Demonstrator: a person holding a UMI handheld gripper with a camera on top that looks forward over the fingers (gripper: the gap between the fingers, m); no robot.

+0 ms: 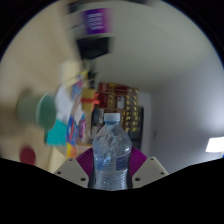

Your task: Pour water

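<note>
A clear plastic water bottle with a pale cap [111, 152] is seen upright between the fingers of the tool [111, 172], its ribbed body filling the gap between the purple pads [87, 162]. The pads are pressed against its sides, so the bottle is held — the tool is closed only as far as the bottle's width. Whether water is inside cannot be told. Beyond the bottle, a cluttered counter [72, 135] is seen tilted, with a pale green round container [40, 108] at its far side and colourful packets [72, 108] beside it. Further back, shelves of dark red jars [118, 98] are lined up. To the right, a plain pale wall [180, 70] is left open — free room lies there.
</note>
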